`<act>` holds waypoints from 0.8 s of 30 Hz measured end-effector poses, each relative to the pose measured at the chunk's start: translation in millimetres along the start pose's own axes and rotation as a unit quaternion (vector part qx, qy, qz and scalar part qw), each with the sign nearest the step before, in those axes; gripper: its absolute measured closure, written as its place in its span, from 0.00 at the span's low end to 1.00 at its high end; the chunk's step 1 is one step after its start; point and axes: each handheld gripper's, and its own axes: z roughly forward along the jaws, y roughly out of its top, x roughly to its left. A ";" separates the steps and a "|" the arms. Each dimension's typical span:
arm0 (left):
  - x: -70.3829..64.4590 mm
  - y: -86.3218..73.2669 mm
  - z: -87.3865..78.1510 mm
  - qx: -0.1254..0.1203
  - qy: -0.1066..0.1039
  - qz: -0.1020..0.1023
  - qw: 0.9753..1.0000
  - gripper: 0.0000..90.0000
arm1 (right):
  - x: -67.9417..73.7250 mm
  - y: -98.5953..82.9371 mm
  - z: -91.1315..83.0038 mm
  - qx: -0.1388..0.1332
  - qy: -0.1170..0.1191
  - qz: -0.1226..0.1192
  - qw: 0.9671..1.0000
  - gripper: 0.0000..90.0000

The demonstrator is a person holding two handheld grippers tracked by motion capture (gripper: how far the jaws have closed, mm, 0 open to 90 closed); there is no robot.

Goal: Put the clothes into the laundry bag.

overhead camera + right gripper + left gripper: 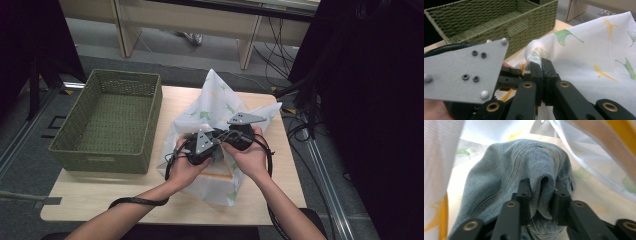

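Over the right half of the table (90,200), the left gripper (539,195) reaches down inside the mesh laundry bag (212,107), its jaws clamped on a raised fold of the denim garment (519,167), which lies bunched straight ahead of them deep in the bag. The right gripper (541,65), just beside it, has its jaws shut on the bag's rolled rim, holding the mouth open. I'd judge the denim must come up toward the person, with the green wicker basket (107,117) at the table's left edge.

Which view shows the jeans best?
The left gripper view: the jeans lie inside the mesh bag, with a denim fold pinched by the left gripper. In the high view the bag and both hands cover them. The right gripper view shows the right gripper shut on the bag's edge beside the basket, no denim.
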 end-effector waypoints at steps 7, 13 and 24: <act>2.2 4.7 -7.8 0.001 -0.036 -0.009 0.999 0.64 | -0.1 -1.5 0.6 0.006 0.000 0.000 1.000 1.00; -0.8 5.6 -12.4 0.000 -0.043 0.002 0.999 0.66 | 1.1 -1.4 1.9 0.009 0.003 0.000 1.000 1.00; 3.7 0.9 -40.3 -0.023 -0.040 0.027 0.999 0.80 | -1.9 -2.6 0.6 0.012 0.000 0.004 1.000 1.00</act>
